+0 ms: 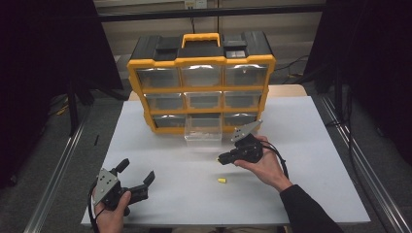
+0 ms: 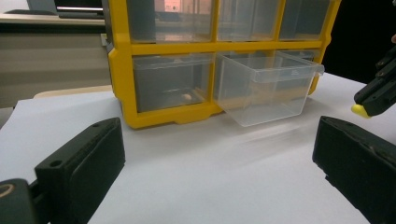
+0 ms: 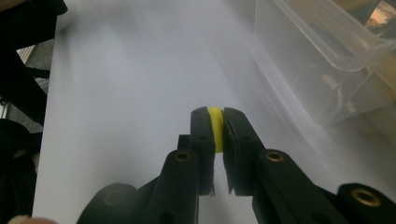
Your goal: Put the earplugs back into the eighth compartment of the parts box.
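My right gripper (image 1: 222, 159) is shut on a small yellow piece (image 3: 215, 122), pinched between its two black pads just above the white table (image 1: 311, 145); its yellow tip (image 2: 358, 110) pokes out past the jaws in the left gripper view. A second small yellow piece (image 1: 221, 180) lies on the table a little nearer the front. A clear drawer (image 1: 203, 130) stands pulled out from the bottom row of the yellow and black organiser (image 1: 201, 80), close behind the right gripper. My left gripper (image 1: 136, 172) rests open at the front left, nothing between its jaws.
The organiser has three rows of clear drawers and a yellow handle (image 1: 200, 39) on top. Metal rails (image 1: 359, 160) run along both sides of the table. Dark curtains hang left and right.
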The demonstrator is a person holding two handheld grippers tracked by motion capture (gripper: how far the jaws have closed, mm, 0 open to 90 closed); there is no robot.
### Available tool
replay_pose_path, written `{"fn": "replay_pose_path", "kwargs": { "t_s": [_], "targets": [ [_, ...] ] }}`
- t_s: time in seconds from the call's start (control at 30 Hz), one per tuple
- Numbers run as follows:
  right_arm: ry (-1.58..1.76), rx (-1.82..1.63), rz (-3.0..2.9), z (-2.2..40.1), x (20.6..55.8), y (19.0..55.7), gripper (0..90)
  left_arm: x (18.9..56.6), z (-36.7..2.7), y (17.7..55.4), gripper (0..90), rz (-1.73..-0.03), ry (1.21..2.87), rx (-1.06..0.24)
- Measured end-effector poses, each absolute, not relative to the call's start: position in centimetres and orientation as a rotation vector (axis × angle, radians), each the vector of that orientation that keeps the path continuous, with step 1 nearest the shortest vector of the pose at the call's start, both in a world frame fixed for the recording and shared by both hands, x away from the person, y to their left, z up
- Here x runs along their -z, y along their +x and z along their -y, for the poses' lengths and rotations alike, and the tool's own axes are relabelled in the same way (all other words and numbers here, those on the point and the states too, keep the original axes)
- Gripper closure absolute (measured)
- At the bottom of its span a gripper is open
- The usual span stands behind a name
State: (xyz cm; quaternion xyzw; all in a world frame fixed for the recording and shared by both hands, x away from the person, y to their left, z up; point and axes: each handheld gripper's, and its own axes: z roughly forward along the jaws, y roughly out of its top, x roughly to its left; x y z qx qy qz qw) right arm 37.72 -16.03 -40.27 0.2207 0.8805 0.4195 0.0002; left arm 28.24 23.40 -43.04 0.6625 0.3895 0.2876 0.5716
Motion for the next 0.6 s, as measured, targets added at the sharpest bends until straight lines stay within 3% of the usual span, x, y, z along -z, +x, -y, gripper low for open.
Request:
{"fn": "replay_pose_path", "kwargs": {
  "t_s": [0.6],
  "targets": [
    [0.671,-1.467,-2.653,17.0,37.8,37.6,82.4,43.1,-23.5,28.3,2.5,-0.915,1.552,-0.674]
  ]
}}
